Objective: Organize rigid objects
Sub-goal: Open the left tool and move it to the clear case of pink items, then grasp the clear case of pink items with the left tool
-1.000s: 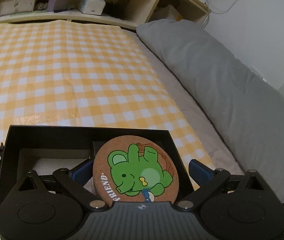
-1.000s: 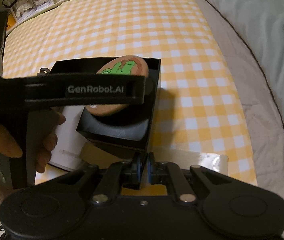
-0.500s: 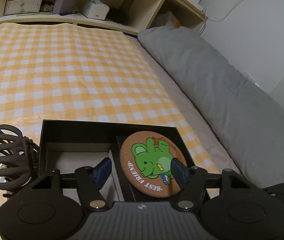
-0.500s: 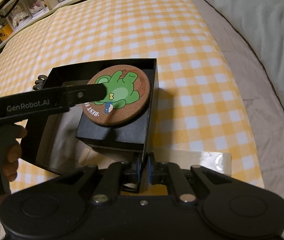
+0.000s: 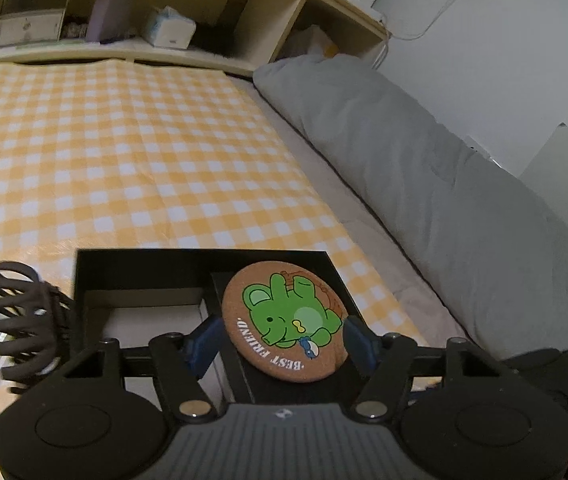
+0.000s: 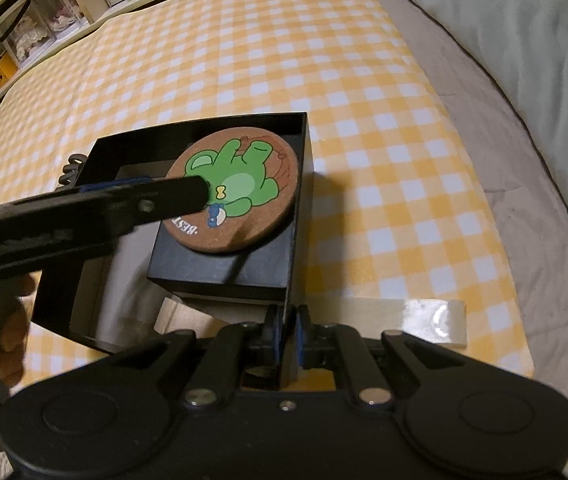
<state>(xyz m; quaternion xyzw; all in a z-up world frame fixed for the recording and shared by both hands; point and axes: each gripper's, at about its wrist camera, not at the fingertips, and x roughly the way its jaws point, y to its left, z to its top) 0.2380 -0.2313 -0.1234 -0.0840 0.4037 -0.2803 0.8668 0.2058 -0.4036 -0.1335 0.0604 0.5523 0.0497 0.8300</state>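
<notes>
One cork coaster [image 5: 286, 321] laid in black box [image 6: 299, 184]; left gripper [image 5: 284, 338] jaws opening astride, untouching; box wall pinched by right gripper [image 6: 288, 330].

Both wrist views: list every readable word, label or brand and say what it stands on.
"BEST FRIEND." – white letters along the edge of the cork coaster lying in the black box.
"BEST" – all that shows of it in the right wrist view; the left gripper hides the rest.
Lettering on the left gripper's arm: too blurred to read.
</notes>
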